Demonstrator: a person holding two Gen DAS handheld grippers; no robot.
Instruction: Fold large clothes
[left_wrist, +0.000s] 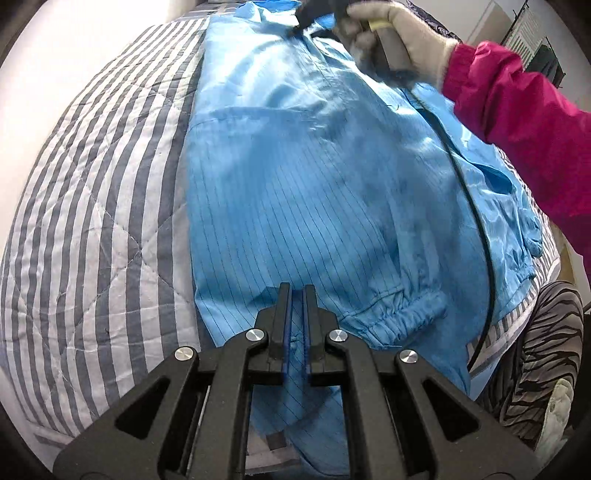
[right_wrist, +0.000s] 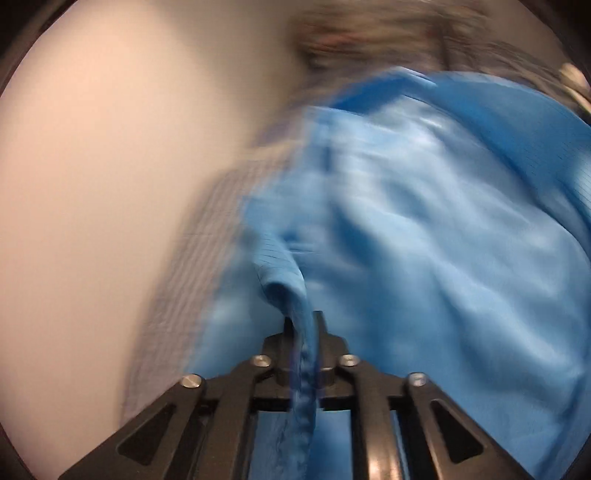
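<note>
Left tool (left_wrist: 297, 291) clamped on the blue garment's (left_wrist: 314, 192) hem, right tool (right_wrist: 303, 319) on a bunched fold, atop the striped quilt (left_wrist: 103, 206).

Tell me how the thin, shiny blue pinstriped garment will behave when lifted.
The blue pinstriped garment is probably floppy: it bunches where the right gripper pinches it. Its sheen suggests it is slippery. Likely light, since it lies thin on the striped quilt.

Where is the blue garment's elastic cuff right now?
In the left wrist view, the elastic cuff lies on the blue garment, just right of the left tongs, near the striped quilt's right edge.
</note>
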